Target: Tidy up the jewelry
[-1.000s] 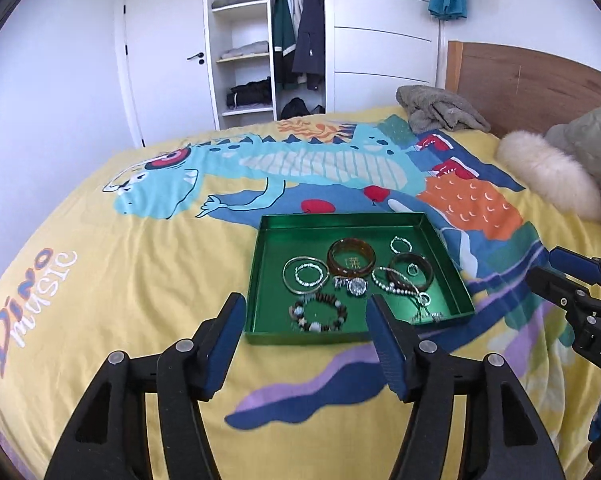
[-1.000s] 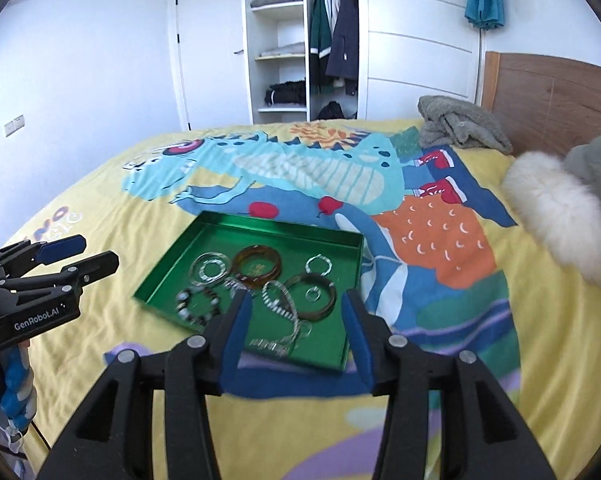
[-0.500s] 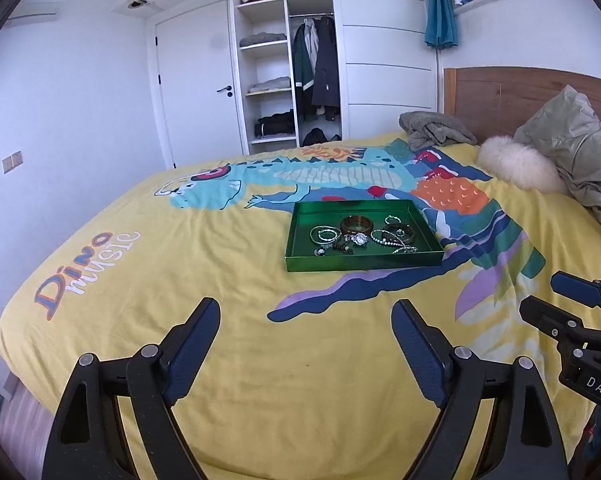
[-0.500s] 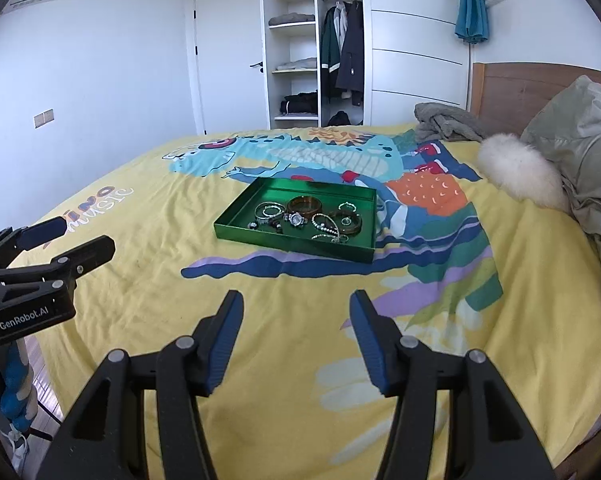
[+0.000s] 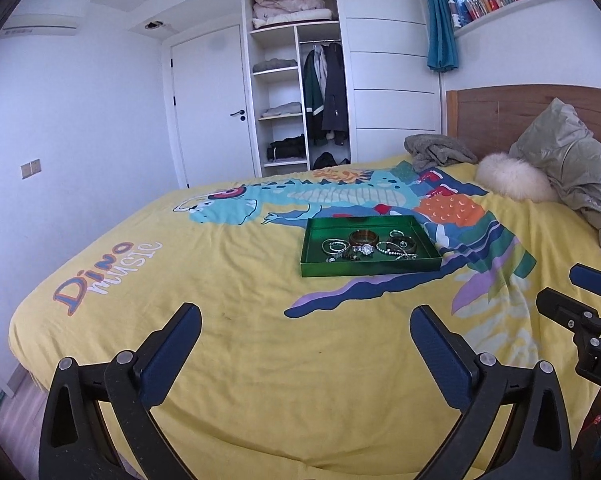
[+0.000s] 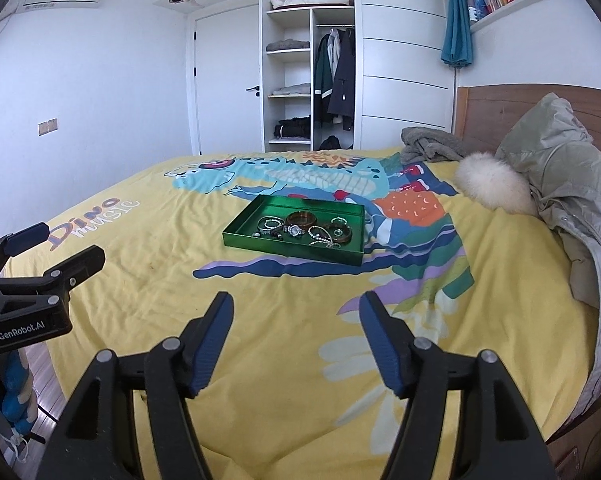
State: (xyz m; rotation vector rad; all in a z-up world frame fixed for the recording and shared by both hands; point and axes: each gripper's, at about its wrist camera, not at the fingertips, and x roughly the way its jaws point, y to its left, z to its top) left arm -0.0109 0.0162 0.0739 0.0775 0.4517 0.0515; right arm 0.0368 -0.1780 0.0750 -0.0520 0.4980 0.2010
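A green tray [image 5: 364,268] [image 6: 284,246] lies on the yellow dinosaur bedspread [image 5: 260,340] in the middle of the bed. Inside it sit several pieces of jewelry: a brown bangle [image 5: 363,237] [image 6: 301,219], silver bracelets [image 5: 335,245], a watch [image 6: 294,231] and a beaded chain [image 6: 320,236]. My left gripper [image 5: 305,330] hovers well short of the tray, its jaws opening wide with nothing between them. My right gripper [image 6: 296,322] is also back from the tray, jaws opening, empty. Each gripper shows at the edge of the other's view.
A grey-green jacket [image 6: 560,184] with a white fur trim [image 6: 492,184] and a grey cloth [image 5: 436,152] lie by the wooden headboard [image 5: 500,116]. An open wardrobe [image 5: 296,92] and white door [image 5: 212,108] stand beyond the bed. The bed's near edge runs below the grippers.
Both grippers have pulled back from right over the tray to the near side of the bed, and their jaws have spread wider. The tray and jewelry lie as before.
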